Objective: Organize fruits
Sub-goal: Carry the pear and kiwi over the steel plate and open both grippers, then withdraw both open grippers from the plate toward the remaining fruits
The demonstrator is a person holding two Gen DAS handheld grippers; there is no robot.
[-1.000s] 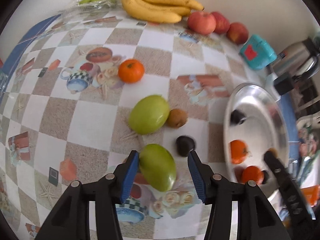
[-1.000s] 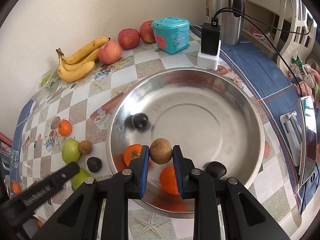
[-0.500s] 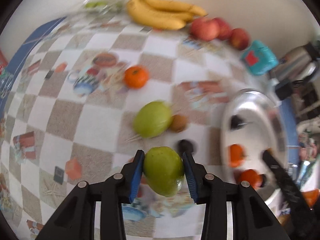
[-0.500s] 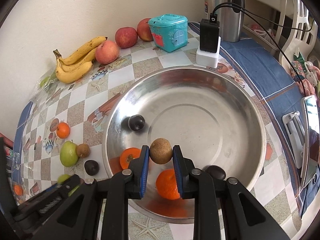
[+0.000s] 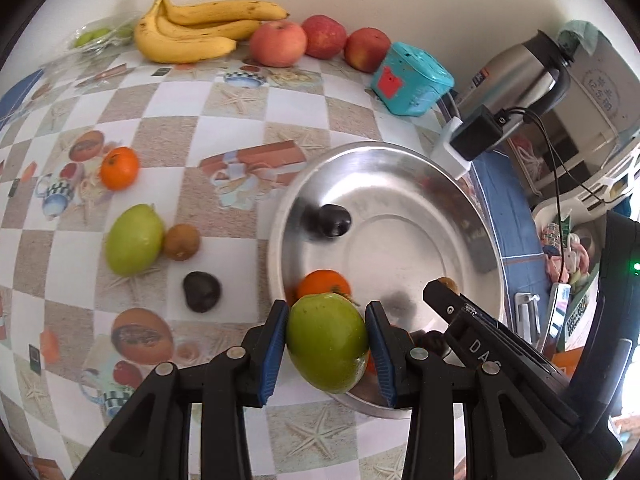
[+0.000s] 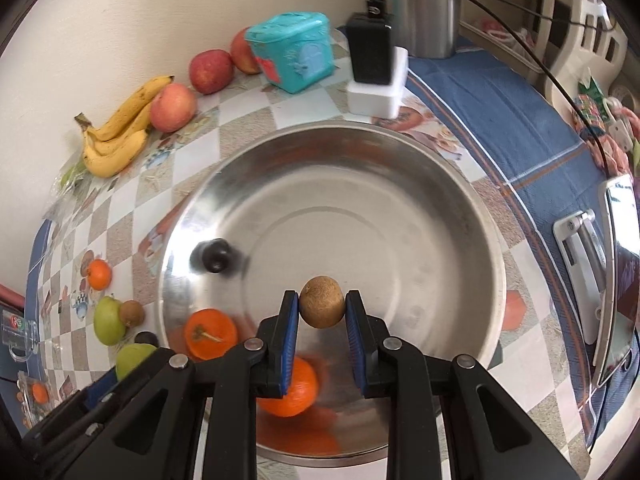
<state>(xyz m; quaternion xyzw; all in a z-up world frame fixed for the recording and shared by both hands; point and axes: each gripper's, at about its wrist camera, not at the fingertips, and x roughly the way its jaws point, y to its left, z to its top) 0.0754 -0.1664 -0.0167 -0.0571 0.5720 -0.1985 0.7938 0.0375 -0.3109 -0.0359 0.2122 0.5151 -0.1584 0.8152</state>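
My left gripper [image 5: 327, 344] is shut on a green fruit [image 5: 326, 342] and holds it above the near rim of the steel bowl [image 5: 460, 208]. My right gripper [image 6: 322, 322] is shut on a small brown fruit [image 6: 322, 307] above the bowl [image 6: 440, 184]. The bowl holds a dark plum [image 6: 215, 256] and two oranges [image 6: 210, 334]. On the table lie another green fruit [image 5: 134, 239], a brown fruit [image 5: 182, 242], a dark plum [image 5: 201, 291] and an orange [image 5: 119, 168].
Bananas [image 5: 192, 32] and three apples [image 5: 278, 42] lie along the back wall. A teal box [image 5: 412, 80], a black charger on a white block [image 5: 472, 136] and a steel kettle [image 5: 520, 76] stand behind the bowl. A blue cloth [image 6: 500, 120] covers the right side.
My left gripper closed on the green fruit, lifted it and carried it right to the bowl's rim. My right gripper kept its brown fruit and moved slightly forward over the bowl.
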